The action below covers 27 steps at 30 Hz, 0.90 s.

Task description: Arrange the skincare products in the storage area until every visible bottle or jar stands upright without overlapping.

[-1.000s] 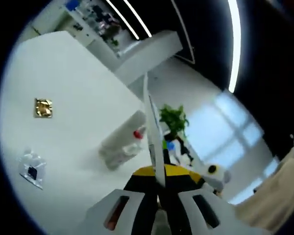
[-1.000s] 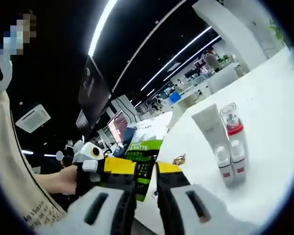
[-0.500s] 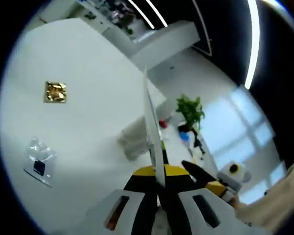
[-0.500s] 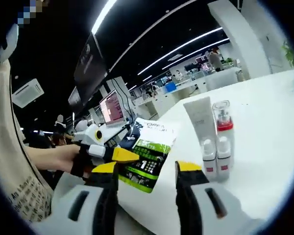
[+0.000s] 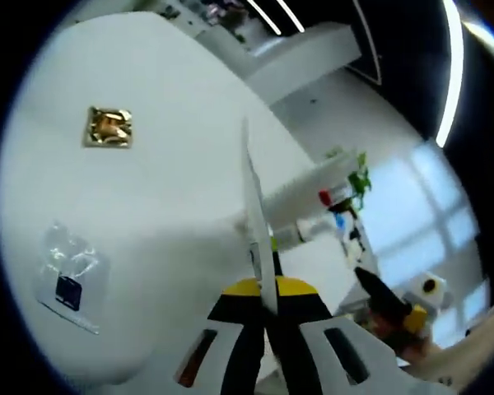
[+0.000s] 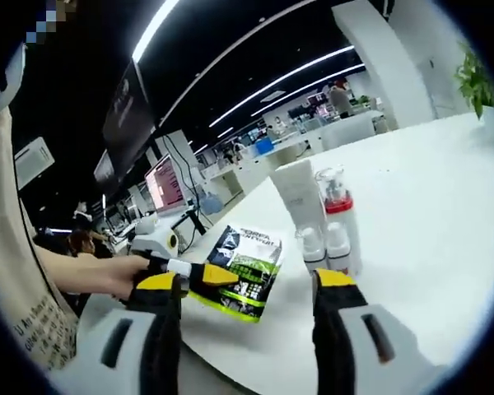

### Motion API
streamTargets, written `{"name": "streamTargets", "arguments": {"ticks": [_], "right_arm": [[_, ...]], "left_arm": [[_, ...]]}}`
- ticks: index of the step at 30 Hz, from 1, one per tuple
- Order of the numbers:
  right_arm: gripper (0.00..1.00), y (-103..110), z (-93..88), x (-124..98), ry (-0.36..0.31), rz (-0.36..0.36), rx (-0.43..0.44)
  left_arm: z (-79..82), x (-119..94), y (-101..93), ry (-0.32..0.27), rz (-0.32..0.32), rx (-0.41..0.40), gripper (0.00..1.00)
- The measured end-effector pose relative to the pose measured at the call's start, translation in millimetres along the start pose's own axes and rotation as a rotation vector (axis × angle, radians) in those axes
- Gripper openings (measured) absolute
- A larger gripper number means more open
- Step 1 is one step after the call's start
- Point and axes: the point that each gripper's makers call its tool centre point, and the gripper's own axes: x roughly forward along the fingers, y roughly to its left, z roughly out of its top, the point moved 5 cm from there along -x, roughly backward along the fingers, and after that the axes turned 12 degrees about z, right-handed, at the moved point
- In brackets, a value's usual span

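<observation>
While the left gripper point(image 5: 263, 309) had its yellow-tipped jaws pinched tight on the edge of a thin sachet point(image 5: 253, 216), which rose edge-on up the middle of the left gripper view, the right gripper point(image 6: 249, 288) had its jaws spread wide with nothing between them. In the right gripper view, that same sachet point(image 6: 240, 271) showed its black and green face at lower centre, clamped by the left gripper point(image 6: 193, 275) coming in from the left, a hand point(image 6: 119, 276) behind it. Just right of it on the white table point(image 6: 428, 197) stood the skincare products, upright and close together: a white tube point(image 6: 300, 196), a red-collared pump bottle point(image 6: 337, 210), and two small white bottles point(image 6: 325, 247) in front. In the left gripper view, a gold packet point(image 5: 109, 127) lay at upper left and a clear packet point(image 5: 66, 280) at lower left.
</observation>
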Motion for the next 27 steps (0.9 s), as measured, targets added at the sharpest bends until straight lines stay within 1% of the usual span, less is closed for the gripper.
{"name": "streamTargets", "arguments": {"ticks": [2, 4, 8, 11, 18, 21, 27], "right_arm": [[0.68, -2, -0.6, 0, -0.001, -0.010, 0.009], [0.69, -3, -1.3, 0, 0.003, -0.014, 0.010], [0.69, -3, -1.9, 0, 0.004, -0.009, 0.025], [0.70, -4, -2.6, 0, 0.008, -0.013, 0.029], [0.69, -4, -3.6, 1, 0.013, -0.020, 0.033], [0.69, -4, -3.5, 1, 0.013, -0.023, 0.033], [0.69, -4, -3.5, 1, 0.015, -0.028, 0.030]], "left_arm": [[-0.2, 7, 3.5, 0.013, 0.013, -0.004, 0.00], [-0.7, 13, 5.8, 0.024, 0.029, 0.011, 0.00], [-0.9, 22, 8.2, 0.038, 0.041, 0.020, 0.00], [-1.5, 28, 11.6, 0.047, 0.057, 0.024, 0.00], [-5.9, 39, 24.6, 0.073, 0.118, 0.052, 0.00], [-5.1, 40, 25.2, 0.060, 0.113, 0.029, 0.00], [-6.5, 42, 28.4, 0.057, 0.136, 0.042, 0.00]]}}
